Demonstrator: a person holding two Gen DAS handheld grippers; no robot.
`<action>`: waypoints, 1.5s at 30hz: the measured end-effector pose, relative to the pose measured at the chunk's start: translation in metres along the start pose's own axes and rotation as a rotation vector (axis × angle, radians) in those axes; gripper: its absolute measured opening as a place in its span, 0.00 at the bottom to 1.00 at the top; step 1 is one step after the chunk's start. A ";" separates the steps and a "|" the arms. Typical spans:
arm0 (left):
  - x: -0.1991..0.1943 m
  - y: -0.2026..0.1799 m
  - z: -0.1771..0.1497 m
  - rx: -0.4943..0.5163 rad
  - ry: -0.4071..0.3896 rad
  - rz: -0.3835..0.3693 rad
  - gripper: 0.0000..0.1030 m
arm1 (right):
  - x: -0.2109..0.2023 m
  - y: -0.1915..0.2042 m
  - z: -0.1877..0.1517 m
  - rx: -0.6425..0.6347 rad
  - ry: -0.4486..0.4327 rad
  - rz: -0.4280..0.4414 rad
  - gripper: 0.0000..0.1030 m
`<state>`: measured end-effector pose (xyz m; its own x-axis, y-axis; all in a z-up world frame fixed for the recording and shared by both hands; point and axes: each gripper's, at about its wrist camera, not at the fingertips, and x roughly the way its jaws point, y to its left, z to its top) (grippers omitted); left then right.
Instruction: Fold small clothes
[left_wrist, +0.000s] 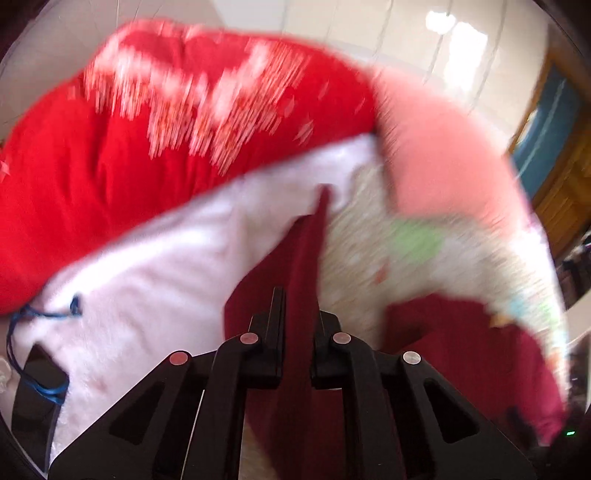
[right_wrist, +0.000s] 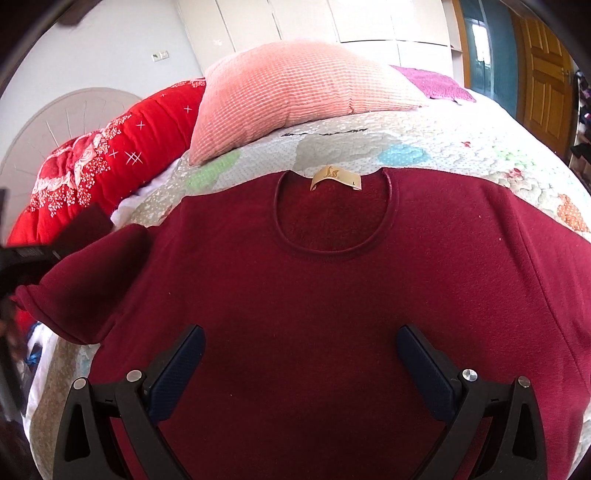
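A dark red sweater (right_wrist: 332, 295) lies flat on the bed, neck hole and tan label (right_wrist: 335, 178) facing away from me. Its left sleeve (right_wrist: 74, 295) is lifted and folded inward. My left gripper (left_wrist: 301, 295) is shut on the sleeve's dark red fabric (left_wrist: 306, 251); that view is blurred by motion. The left gripper also shows as a dark shape at the left edge of the right wrist view (right_wrist: 29, 258). My right gripper (right_wrist: 301, 332) is open and empty, hovering over the sweater's lower body.
A pink ribbed pillow (right_wrist: 295, 92) and a red flowered quilt (right_wrist: 110, 155) lie at the head of the bed. A patchwork bedspread (right_wrist: 461, 147) covers the bed. A purple cloth (right_wrist: 436, 85) lies far right. A wooden door (right_wrist: 543, 74) stands beyond.
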<state>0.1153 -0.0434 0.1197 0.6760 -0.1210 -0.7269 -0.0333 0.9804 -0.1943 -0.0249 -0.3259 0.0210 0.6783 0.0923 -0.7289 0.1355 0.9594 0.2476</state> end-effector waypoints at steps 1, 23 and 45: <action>-0.015 -0.007 0.005 0.002 -0.032 -0.036 0.07 | 0.000 0.000 0.000 0.001 0.000 0.001 1.00; -0.014 -0.044 -0.034 0.195 0.068 0.100 0.72 | -0.042 -0.065 -0.008 0.275 -0.050 0.059 0.99; -0.054 -0.063 -0.023 0.150 -0.011 -0.164 0.05 | -0.043 -0.071 -0.008 0.265 -0.126 0.085 1.00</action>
<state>0.0637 -0.1019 0.1557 0.6715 -0.2798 -0.6861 0.1870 0.9600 -0.2085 -0.0698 -0.3959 0.0295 0.7774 0.1198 -0.6175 0.2466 0.8451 0.4743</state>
